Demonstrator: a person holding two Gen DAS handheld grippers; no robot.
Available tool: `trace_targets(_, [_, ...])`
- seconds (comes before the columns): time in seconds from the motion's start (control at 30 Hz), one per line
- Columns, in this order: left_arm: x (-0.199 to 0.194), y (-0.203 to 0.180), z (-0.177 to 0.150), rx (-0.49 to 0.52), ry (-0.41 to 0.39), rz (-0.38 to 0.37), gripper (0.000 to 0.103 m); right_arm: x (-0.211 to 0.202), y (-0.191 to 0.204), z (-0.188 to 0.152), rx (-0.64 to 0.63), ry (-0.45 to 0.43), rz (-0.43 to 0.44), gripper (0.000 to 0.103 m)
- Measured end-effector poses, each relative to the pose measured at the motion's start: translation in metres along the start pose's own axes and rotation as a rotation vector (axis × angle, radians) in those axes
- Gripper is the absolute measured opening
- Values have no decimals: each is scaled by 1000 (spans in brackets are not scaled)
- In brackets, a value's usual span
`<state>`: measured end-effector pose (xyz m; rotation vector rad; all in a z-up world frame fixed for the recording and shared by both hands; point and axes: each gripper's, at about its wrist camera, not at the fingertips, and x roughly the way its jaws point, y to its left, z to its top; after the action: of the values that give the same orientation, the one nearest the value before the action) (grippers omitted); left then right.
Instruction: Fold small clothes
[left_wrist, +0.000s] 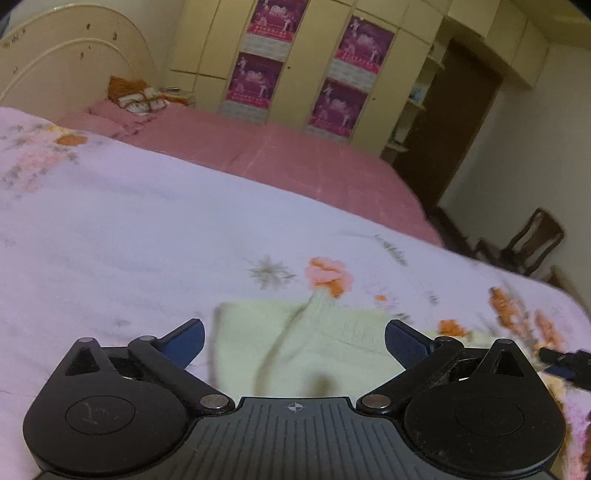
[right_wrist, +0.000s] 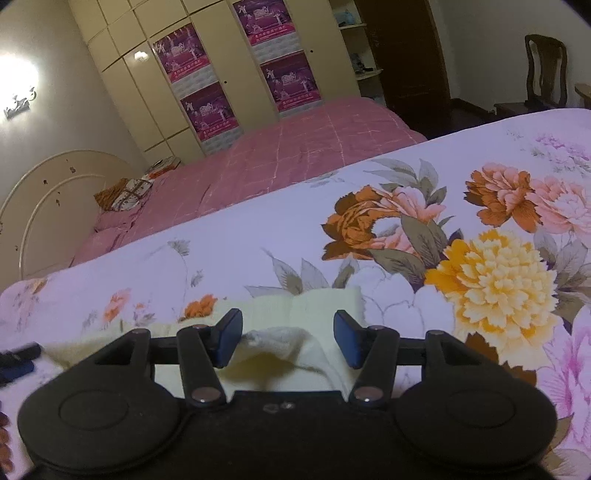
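Cream garment lay flat on the floral quilt, directly ahead of and under both claws, long axis running side to side across both views. Left claw spread wide, nothing pinched, cloth visible between the fingers. Right claw parted about halfway, pads clear of the fabric, a raised fold lying in the gap. Right claw judged nearer to that fold; left sat over the flat panel. Pink bedspread lay beyond the quilt.
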<state>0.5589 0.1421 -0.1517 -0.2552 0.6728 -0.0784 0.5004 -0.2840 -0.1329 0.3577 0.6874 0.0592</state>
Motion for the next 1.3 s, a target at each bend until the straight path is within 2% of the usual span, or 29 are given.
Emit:
trace_targets(0.07, [1, 1, -2, 45, 11, 14, 100, 1, -4, 3, 29, -10, 1, 55])
trace_targets(0.17, [12, -3, -10, 103, 45, 22, 83, 7, -1, 3, 12, 8, 1, 55])
trace_targets(0.23, [21, -10, -16, 132, 66, 23, 78, 12, 5, 1, -21, 28, -3, 55])
trace_targets(0.37, [30, -21, -19, 170, 70, 34, 78, 26, 12, -3, -71, 81, -25, 53])
trace_targets(0.43, [35, -23, -19, 174, 78, 40, 78, 32, 14, -6, -98, 98, -35, 49])
trace_targets(0.5, [36, -25, -19, 187, 77, 43, 74, 35, 19, -7, -129, 104, -35, 38])
trace_targets(0.53, [35, -25, -19, 194, 71, 45, 48, 36, 21, -8, -146, 104, -38, 35])
trace_targets(0.57, [35, -24, -18, 192, 69, 51, 31, 35, 23, -9, -161, 102, -37, 26])
trace_targets(0.6, [33, -22, -16, 173, 66, 47, 26, 34, 25, -9, -172, 98, -32, 19])
trace_targets(0.63, [32, -20, -15, 161, 63, 37, 14, 32, 26, -8, -181, 92, -27, 17])
trace_targets(0.77, [26, -21, -10, 146, 36, 10, 12, 23, 23, -6, -154, 44, -8, 14])
trace_targets(0.83, [30, -23, -10, 163, 45, 9, 12, 25, 22, -5, -150, 54, -2, 14])
trace_targets(0.9, [36, -24, -11, 166, 68, 8, 12, 33, 22, -6, -152, 88, 0, 27])
trace_targets(1.03, [41, -25, -11, 142, 67, 16, 12, 34, 21, -6, -125, 86, 14, 30])
trace_targets(1.1, [34, -21, -11, 106, 37, 37, 11, 32, 23, -8, -152, 69, -6, 16])
trace_targets(1.13, [30, -19, -11, 96, 12, 50, 3, 30, 24, -8, -157, 65, -6, 15])
trace_targets(1.2, [19, -8, -10, 41, -11, 43, 3, 22, 19, -5, -109, 37, 29, 11])
trace_targets(1.3, [28, -1, -14, 44, 30, 70, 3, 16, 7, 4, -2, 1, 54, 11])
